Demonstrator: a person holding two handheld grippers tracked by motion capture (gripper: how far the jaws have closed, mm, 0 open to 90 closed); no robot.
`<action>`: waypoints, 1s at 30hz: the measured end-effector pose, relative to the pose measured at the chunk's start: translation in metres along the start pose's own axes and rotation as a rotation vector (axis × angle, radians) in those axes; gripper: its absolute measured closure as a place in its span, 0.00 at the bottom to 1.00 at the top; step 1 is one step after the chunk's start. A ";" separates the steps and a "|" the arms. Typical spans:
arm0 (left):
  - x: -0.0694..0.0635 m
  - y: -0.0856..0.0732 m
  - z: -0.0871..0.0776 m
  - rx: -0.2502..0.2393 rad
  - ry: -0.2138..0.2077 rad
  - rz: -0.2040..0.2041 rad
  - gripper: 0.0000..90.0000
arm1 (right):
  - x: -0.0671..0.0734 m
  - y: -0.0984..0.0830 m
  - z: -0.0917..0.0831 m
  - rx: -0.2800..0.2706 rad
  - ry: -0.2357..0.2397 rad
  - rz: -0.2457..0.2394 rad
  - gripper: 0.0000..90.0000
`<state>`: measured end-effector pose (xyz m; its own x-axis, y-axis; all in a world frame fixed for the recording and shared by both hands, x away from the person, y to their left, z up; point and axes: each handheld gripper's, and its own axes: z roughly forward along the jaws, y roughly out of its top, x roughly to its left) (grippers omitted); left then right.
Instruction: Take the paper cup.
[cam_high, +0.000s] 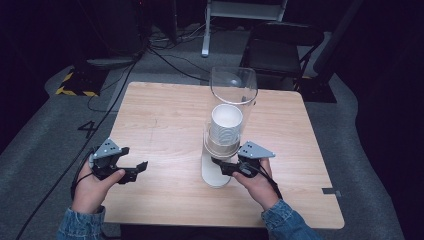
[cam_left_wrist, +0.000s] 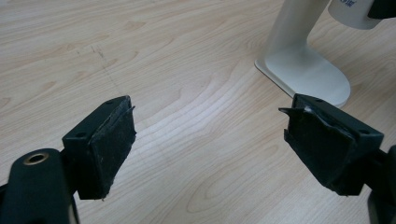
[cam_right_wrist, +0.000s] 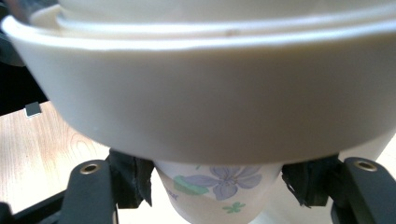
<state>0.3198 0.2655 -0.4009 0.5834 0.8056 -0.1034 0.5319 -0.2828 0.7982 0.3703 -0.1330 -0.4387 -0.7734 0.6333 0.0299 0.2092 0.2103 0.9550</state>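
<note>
Light wood-grain desk (cam_high: 165, 115), matt and smooth.
Clear glossy plastic tube (cam_high: 233, 85) on smooth cream plastic stand (cam_left_wrist: 303, 70); paper cup (cam_right_wrist: 219, 191) with floral print; tongs (cam_left_wrist: 208, 149) matt black plastic, pads (cam_left_wrist: 112, 144) rough, frayed; denim sleeves (cam_high: 82, 225); grey carpet floor (cam_high: 45, 145).

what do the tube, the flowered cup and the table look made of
Tube: clear, glossy, likely plastic; the floor shows through it.
Cup: probably paper, matte white with printed flowers.
Table: pale wood or wood-look laminate, grain visible, smooth finish.
</note>
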 end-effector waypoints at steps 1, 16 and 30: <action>0.000 0.000 0.000 0.000 0.000 0.000 0.18 | 0.000 0.000 0.000 -0.002 0.003 0.001 0.38; 0.001 -0.001 0.001 0.005 -0.002 0.000 0.18 | 0.003 -0.002 -0.002 0.012 0.001 0.026 0.39; 0.001 -0.001 0.001 0.003 -0.002 -0.001 0.18 | -0.001 -0.014 0.008 0.041 -0.007 -0.021 0.38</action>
<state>0.3206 0.2657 -0.4022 0.5838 0.8050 -0.1056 0.5345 -0.2832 0.7963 0.3728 -0.1307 -0.4544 -0.7737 0.6335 0.0077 0.2172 0.2539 0.9425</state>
